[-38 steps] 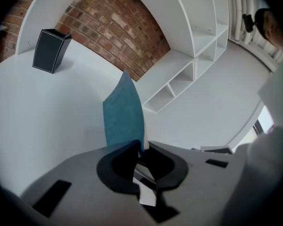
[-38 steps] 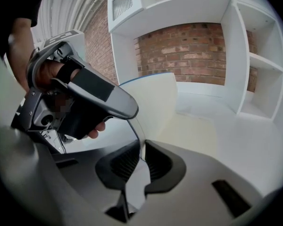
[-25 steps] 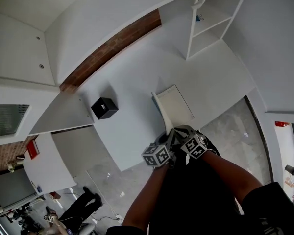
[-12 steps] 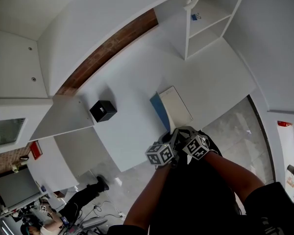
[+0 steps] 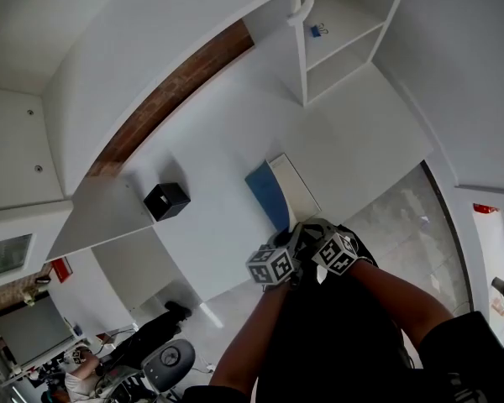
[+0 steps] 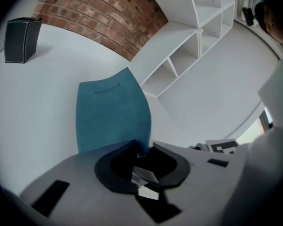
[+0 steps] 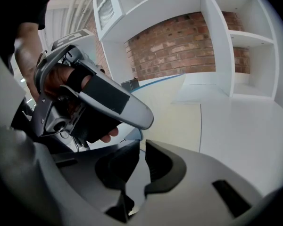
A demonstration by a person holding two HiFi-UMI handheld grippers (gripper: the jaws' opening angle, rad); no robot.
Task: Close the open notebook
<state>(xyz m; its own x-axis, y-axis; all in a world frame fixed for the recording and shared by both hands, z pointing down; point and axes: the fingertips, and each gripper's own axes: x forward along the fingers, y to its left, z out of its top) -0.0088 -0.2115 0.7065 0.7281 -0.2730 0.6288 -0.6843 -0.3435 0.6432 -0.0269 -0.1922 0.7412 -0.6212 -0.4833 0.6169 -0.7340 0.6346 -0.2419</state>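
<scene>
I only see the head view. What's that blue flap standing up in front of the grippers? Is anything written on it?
Observer: It's the notebook's blue cover. The left gripper view shows the word "notebook" pressed into it.
Operator: Is the left gripper holding it?
Observer: The left gripper is opening its fingers, with the cover's bottom edge showing in the gap between them.
Operator: And the right one?
Observer: The right gripper has its fingers a narrow slit apart, with the cream page just ahead.
</scene>
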